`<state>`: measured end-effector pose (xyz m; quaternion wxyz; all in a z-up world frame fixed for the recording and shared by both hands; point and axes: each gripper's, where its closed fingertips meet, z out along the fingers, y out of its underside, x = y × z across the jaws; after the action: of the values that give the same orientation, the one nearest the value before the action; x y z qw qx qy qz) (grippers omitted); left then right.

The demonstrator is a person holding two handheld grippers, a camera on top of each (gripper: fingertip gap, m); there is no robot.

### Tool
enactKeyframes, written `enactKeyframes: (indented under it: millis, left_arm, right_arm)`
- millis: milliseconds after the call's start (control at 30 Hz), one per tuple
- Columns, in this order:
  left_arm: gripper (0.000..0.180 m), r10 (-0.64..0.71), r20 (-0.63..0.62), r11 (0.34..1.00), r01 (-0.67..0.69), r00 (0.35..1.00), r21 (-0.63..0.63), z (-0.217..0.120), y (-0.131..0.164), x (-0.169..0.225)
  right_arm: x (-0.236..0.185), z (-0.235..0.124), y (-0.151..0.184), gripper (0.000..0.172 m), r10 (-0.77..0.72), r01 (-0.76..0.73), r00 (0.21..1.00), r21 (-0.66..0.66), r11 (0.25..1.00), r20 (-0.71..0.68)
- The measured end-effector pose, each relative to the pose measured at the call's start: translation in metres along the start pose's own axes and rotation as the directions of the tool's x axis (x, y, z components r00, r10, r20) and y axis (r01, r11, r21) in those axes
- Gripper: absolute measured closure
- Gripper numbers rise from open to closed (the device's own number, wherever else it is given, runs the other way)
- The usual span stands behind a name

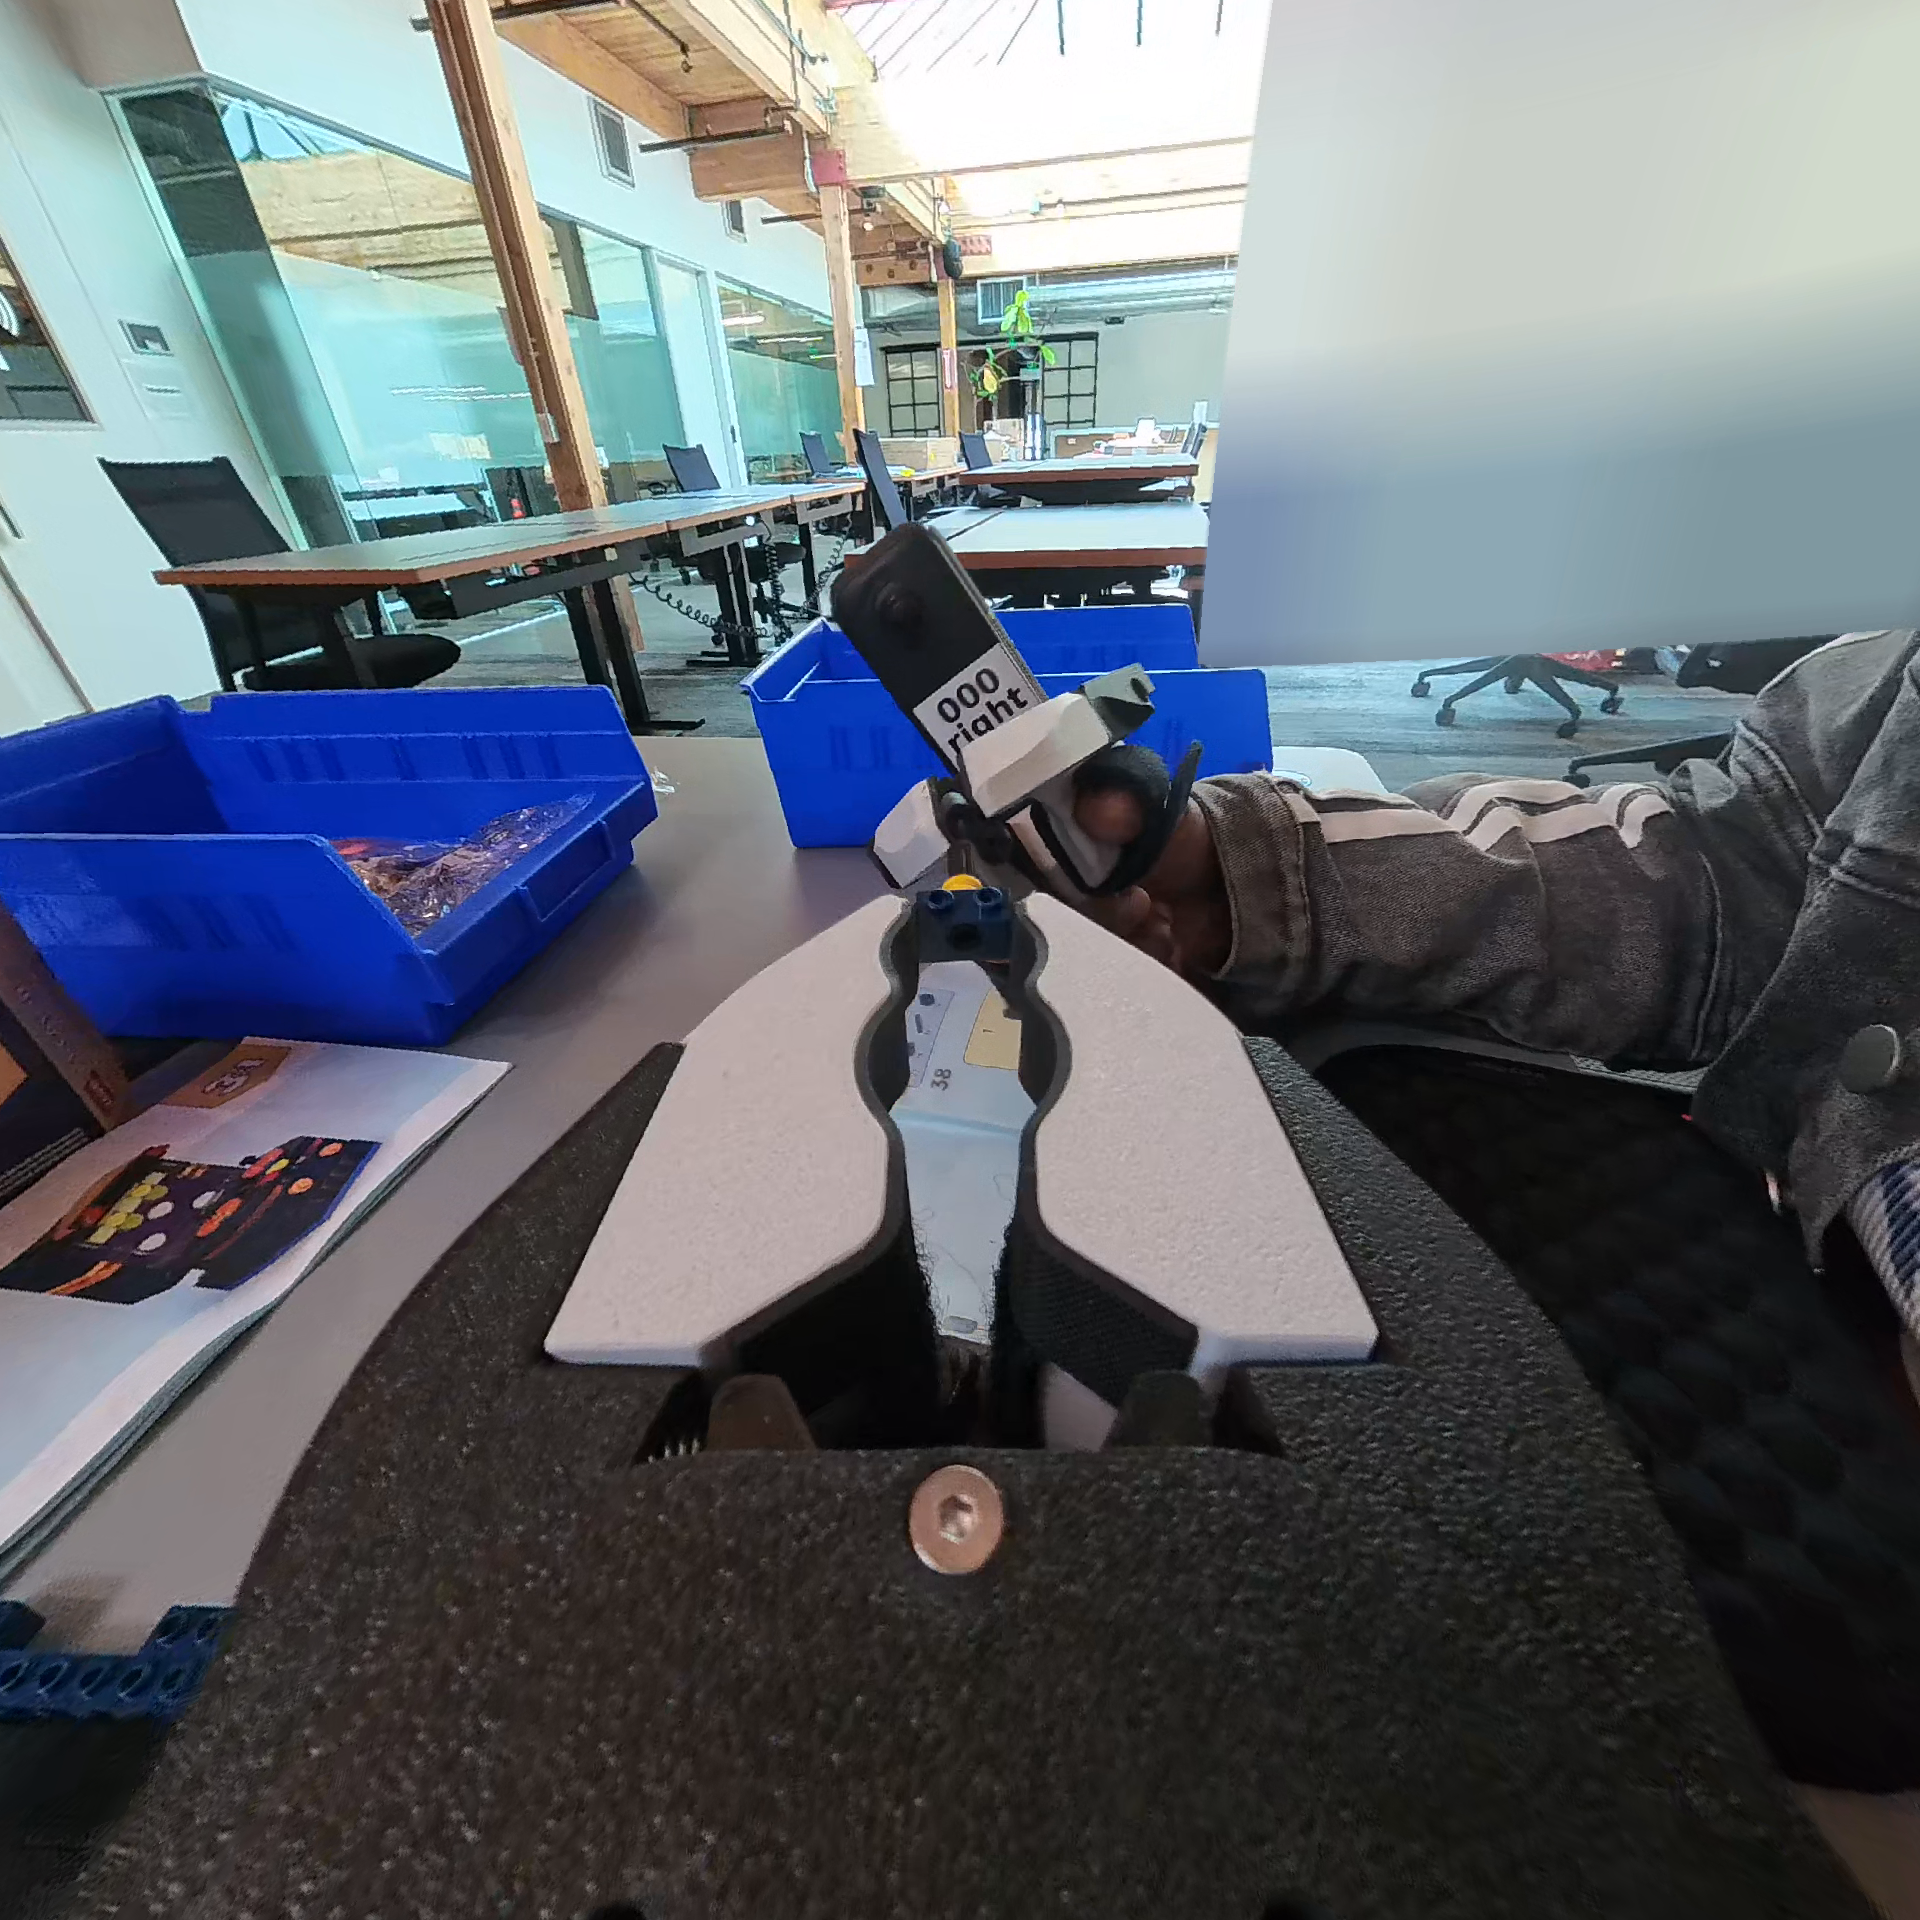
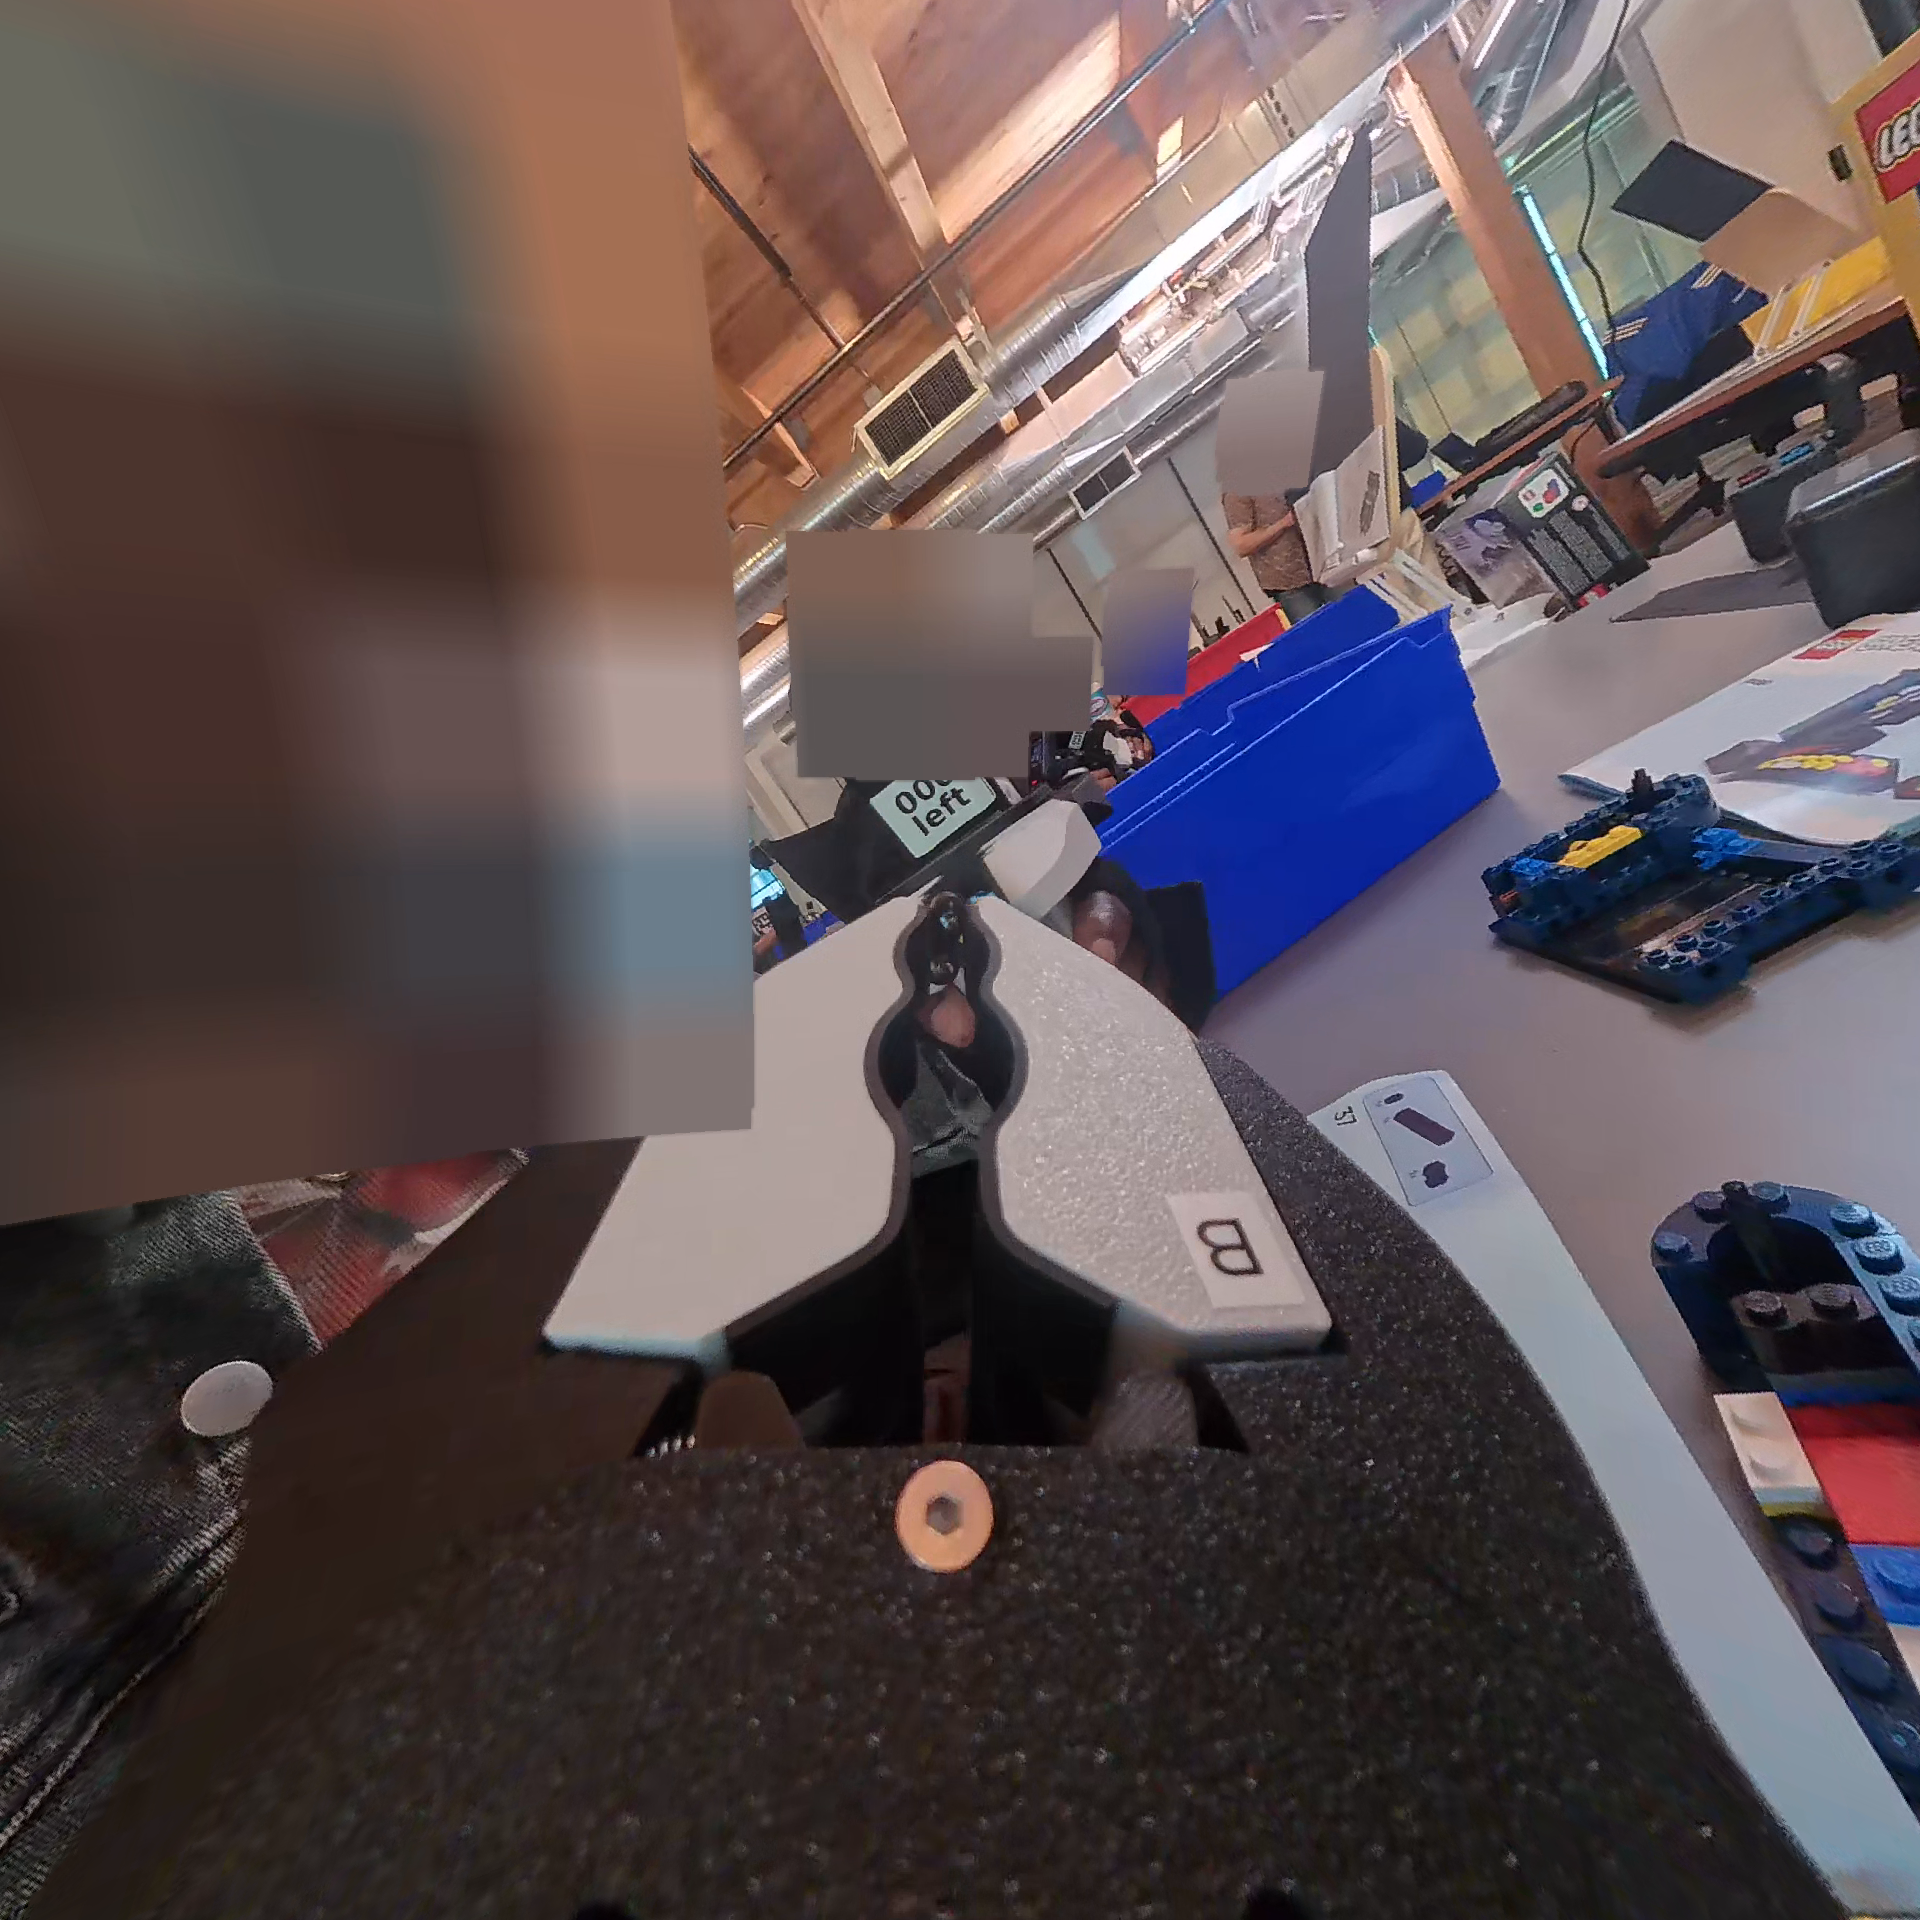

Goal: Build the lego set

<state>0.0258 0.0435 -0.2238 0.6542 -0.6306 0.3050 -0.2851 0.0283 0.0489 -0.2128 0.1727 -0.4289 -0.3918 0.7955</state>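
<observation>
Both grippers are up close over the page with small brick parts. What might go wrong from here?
1. The left gripper pinches the dark blue brick only at its fingertips; a sideways push from the right gripper may twist it free.
2. The small yellow-topped piece is tiny; if dropped, it may be hard to find on the open instruction booklet.

Left tool point(image 1: 964, 925) grips dark blue brick point(image 1: 964, 928) above booklet point(image 1: 961, 1091).
</observation>
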Motion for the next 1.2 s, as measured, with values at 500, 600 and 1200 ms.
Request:
enactKeyframes:
  millis: [500,600,1200]
  left_arm:
    - [0.164,-0.034,-0.026,0.999,0.034,0.999,-0.016,0.001,0.004,0.002]
    - [0.164,-0.039,-0.037,0.999,0.038,0.999,-0.025,0.002,0.005,0.004]
    - [0.164,-0.022,-0.091,0.999,0.019,0.996,-0.033,0.003,0.008,0.011]
  right_arm:
    - [0.004,0.0,0.008,0.166,-0.196,0.185,0.977,-0.113,0.976,-0.09]
    - [0.004,-0.002,0.009,0.166,-0.294,0.275,0.95,-0.164,0.948,-0.109]
    - [-0.002,0.0,0.016,0.166,-0.417,0.393,0.906,-0.219,0.893,-0.076]
